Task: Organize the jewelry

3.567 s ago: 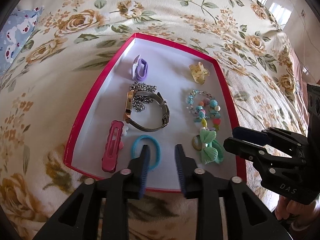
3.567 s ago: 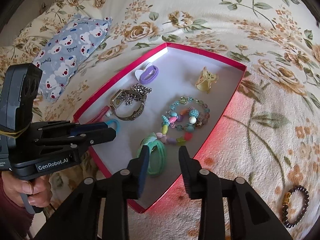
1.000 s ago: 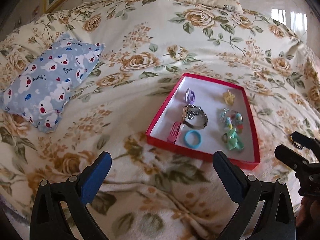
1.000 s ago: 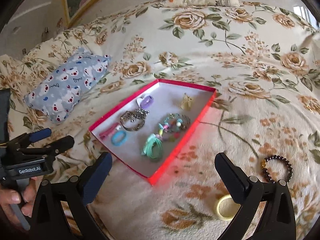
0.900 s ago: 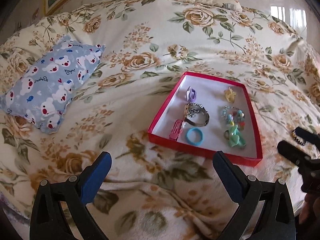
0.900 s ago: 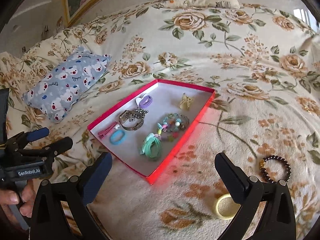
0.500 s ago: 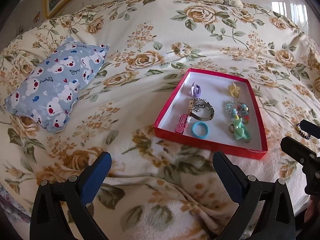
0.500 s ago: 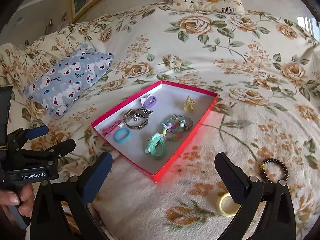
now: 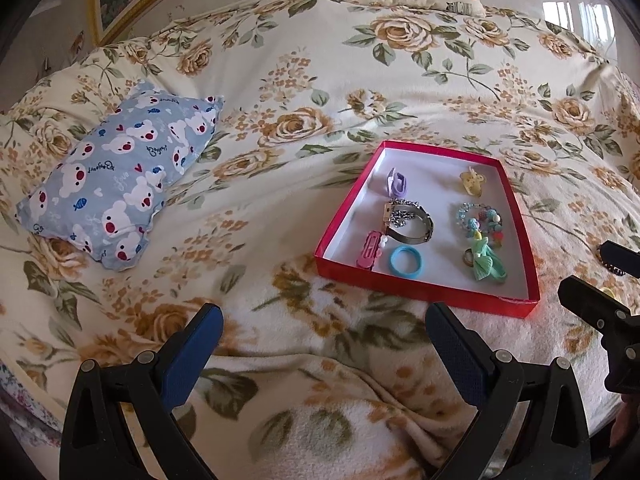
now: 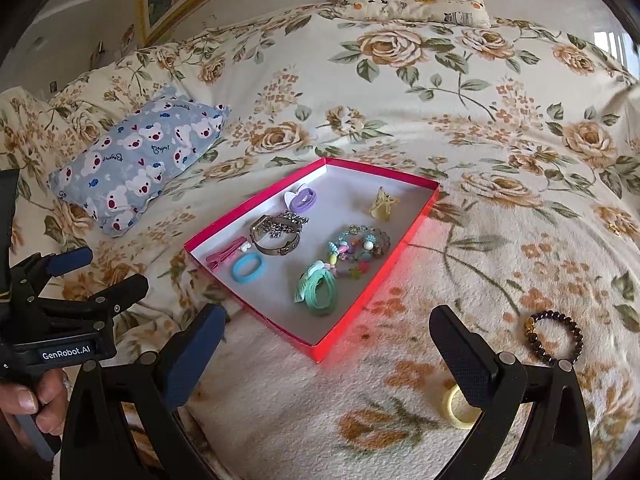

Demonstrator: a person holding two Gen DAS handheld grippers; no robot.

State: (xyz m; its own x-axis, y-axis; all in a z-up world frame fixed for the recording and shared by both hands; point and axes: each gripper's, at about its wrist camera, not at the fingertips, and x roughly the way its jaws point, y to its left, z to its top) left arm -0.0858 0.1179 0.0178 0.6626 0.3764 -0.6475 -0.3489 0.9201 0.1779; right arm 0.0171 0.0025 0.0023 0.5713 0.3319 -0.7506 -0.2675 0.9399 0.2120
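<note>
Both grippers, left [image 9: 322, 330] and right [image 10: 326, 330], jaws released, now pulled back | red box [image 10: 362, 312] ahead of jaws, long axis pointing away | dark bracelet [image 10: 556, 338] beside right jaw.

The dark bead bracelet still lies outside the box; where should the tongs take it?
Come straight down with the right tongs; pinch one side of the dark bead bracelet, one finger inside the loop. It lies flat and open on the blanket.
</note>
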